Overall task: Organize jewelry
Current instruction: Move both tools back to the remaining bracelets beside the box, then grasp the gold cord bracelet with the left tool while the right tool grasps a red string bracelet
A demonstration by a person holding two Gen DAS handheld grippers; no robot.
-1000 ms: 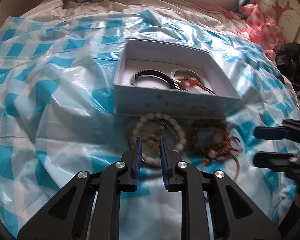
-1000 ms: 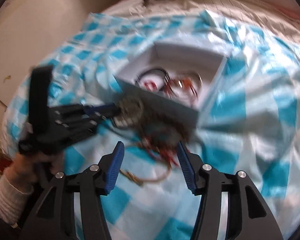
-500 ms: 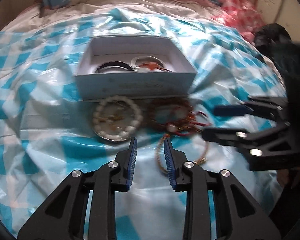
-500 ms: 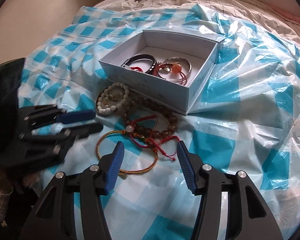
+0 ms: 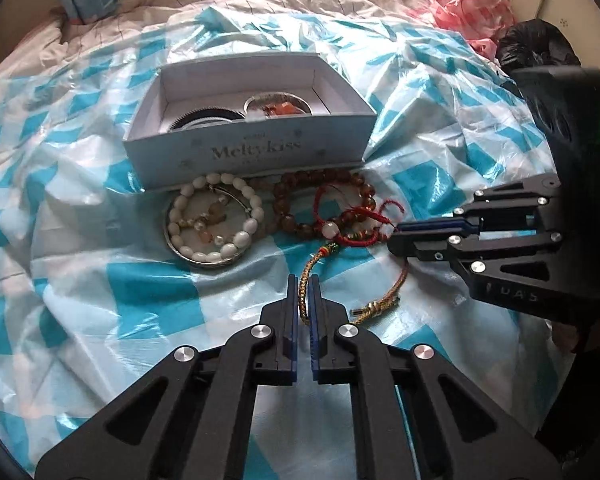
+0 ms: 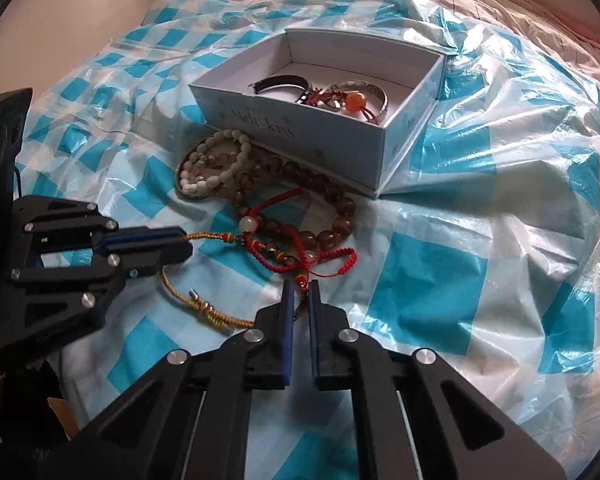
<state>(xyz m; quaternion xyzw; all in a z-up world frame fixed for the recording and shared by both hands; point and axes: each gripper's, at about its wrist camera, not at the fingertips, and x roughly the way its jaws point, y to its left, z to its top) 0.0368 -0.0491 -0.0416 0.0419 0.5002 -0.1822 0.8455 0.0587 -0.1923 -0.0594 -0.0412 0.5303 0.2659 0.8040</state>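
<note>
Bed, covered with a crinkly blue-and-white checked plastic sheet (image 5: 100,280). White open cardboard box (image 5: 256,152) sits mid-sheet; inside it a black band bracelet (image 6: 280,82) and a silver bangle with orange bead and red cord (image 6: 356,98).

Loose pile just in front of the box: white bead bracelet on a silver ring (image 5: 216,220), brown glossy bead bracelet (image 5: 324,204), red knotted cord bracelet (image 6: 300,256), gold-yellow braided cord bracelet (image 5: 380,300).

Left tongs (image 5: 304,280): nearly pressed together, pinching one side of the gold braided cord. Right tongs (image 6: 298,286): narrow gap, a cord strand runs between the tips; looks pinched there, contact not fully clear. From the left view they sit at the red cord's tassel end, where the gold loop runs under.

Step, my read: two-handed pick of the gold cord, untangling from the red one. Next: lift slow, check the red cord drops free, then carry to the box. Risk: dragging the whole pile.
</note>
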